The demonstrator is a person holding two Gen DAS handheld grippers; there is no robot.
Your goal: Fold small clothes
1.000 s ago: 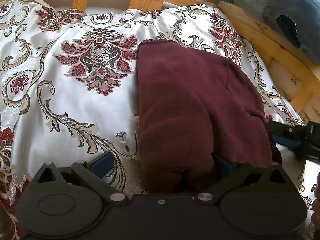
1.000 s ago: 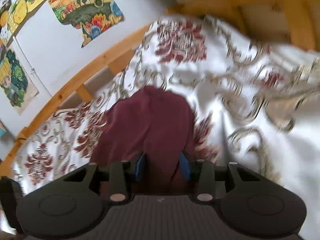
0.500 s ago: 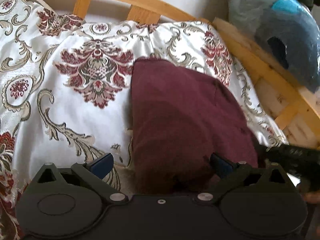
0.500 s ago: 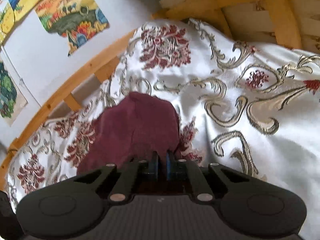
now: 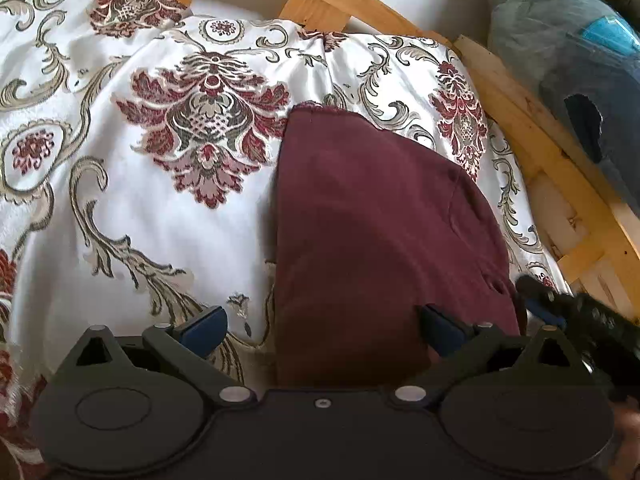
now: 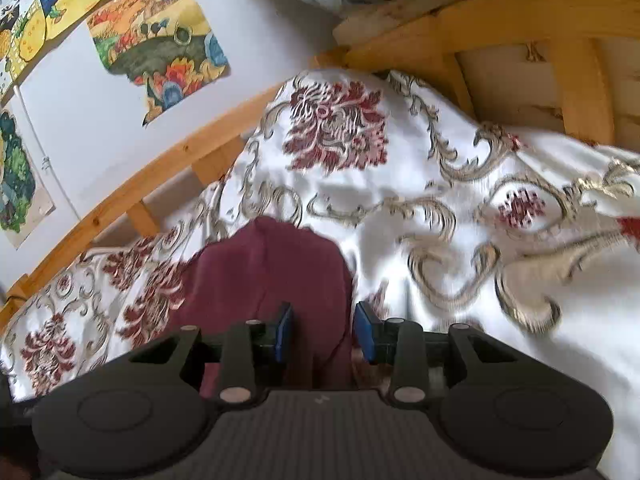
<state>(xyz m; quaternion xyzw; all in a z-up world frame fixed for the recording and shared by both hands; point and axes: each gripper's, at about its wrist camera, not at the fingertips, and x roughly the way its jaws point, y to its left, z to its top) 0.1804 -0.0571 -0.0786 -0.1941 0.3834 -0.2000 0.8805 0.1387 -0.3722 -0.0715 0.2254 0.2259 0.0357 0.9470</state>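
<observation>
The left gripper (image 5: 320, 330) hovers with jaws spread wide over the near edge of the maroon garment (image 5: 380, 220), which lies folded on the floral bedspread (image 5: 140, 208). The right gripper (image 6: 324, 334) has its jaws parted around the cloth's edge, not pinching. Beyond stands the wooden bed frame (image 5: 532, 140), then 2 wall posters (image 6: 156, 36).
</observation>
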